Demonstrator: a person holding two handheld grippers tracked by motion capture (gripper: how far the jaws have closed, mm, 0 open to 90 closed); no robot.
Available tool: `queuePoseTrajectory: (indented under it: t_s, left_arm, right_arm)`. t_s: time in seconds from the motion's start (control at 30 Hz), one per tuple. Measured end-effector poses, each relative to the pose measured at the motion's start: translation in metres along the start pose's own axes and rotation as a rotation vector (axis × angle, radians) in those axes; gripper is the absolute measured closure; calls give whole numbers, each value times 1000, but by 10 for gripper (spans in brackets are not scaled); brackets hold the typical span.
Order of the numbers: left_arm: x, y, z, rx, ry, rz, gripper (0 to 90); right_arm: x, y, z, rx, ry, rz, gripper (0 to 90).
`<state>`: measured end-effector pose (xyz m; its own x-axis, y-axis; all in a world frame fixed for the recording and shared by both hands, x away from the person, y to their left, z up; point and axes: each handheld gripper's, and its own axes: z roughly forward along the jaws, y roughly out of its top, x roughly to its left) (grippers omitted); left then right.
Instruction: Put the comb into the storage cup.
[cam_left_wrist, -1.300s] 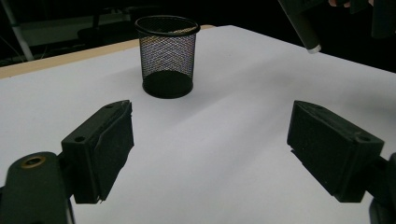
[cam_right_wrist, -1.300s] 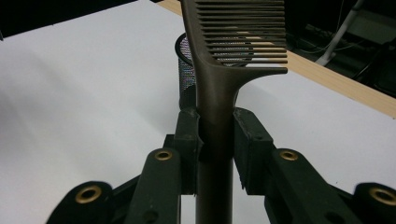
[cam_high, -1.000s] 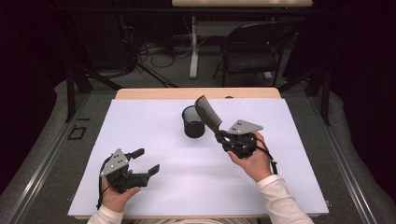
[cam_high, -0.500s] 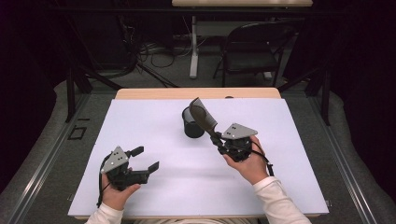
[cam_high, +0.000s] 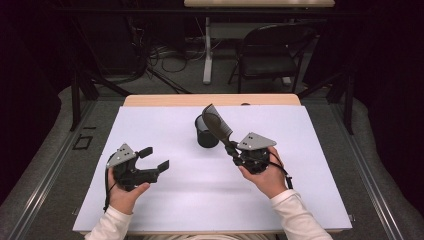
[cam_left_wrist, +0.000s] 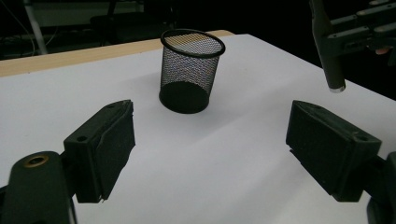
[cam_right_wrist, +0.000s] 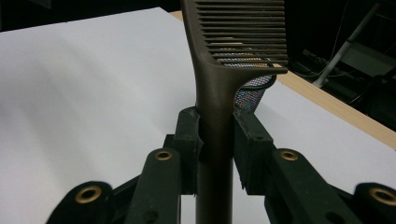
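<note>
One mesh cup (cam_high: 206, 132) stood at the centre of the white table (cam_high: 320, 200). The right gripper (cam_high: 233, 148), right of centre, clamped one dark comb (cam_high: 217, 124) by its handle; the left gripper (cam_high: 154, 159), lower left, gaped wide and empty. No writing was legible.

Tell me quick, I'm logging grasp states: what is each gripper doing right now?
Left gripper: open, holding nothing.
Right gripper: closed on the handle of the dark plastic comb.
</note>
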<state>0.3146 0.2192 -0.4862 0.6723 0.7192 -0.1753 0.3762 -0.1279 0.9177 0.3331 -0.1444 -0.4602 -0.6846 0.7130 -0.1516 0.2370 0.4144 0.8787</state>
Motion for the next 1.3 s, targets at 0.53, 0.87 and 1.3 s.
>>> queuePoseTrajectory:
  t_s: [0.53,0.87,1.3]
  left_arm:
    - [0,43,7,-17,-28,-54,188]
    - [-12,68,20,-52,-72,-75,220]
    - [-24,84,35,-35,-136,-101,293]
  right_arm:
    - [3,1,0,-12,-9,-7,731]
    - [3,1,-2,-28,-19,-5,731]
    - [6,1,-3,-44,-31,-17,731]
